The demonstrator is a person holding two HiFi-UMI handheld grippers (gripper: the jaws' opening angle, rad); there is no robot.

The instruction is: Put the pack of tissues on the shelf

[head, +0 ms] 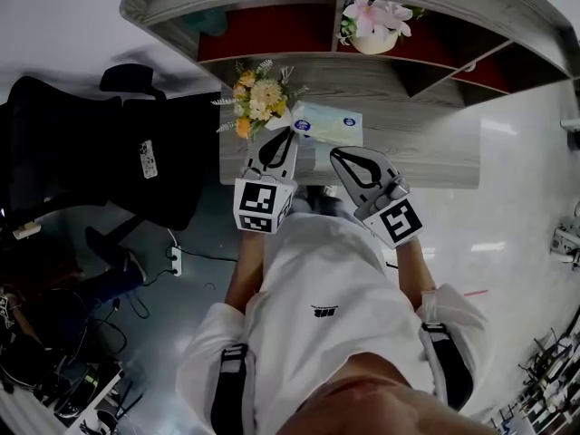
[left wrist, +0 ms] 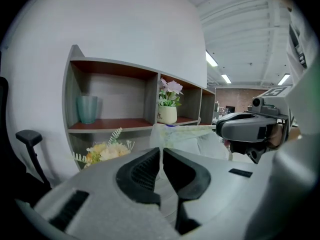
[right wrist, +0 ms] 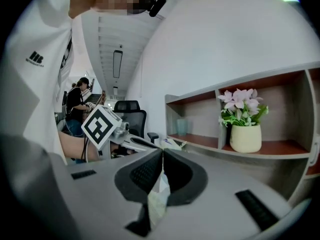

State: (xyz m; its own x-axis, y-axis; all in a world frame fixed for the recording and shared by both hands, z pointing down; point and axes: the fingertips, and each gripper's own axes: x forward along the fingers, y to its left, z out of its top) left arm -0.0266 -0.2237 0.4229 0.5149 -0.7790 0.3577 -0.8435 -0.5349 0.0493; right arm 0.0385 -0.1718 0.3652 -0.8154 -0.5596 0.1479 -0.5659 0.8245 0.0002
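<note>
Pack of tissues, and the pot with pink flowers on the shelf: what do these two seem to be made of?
The pack of tissues looks wrapped in thin, soft plastic film, half clear and slightly glossy; it wrinkles where the left gripper pinches it in its claw. The pot is cream and smooth with a faint sheen, so it is probably glazed ceramic, though plastic is possible.

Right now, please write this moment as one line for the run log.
left gripper: shut on pack of tissues | right gripper: shut on same pack | pack: held near shelf, not yet in a compartment
</note>
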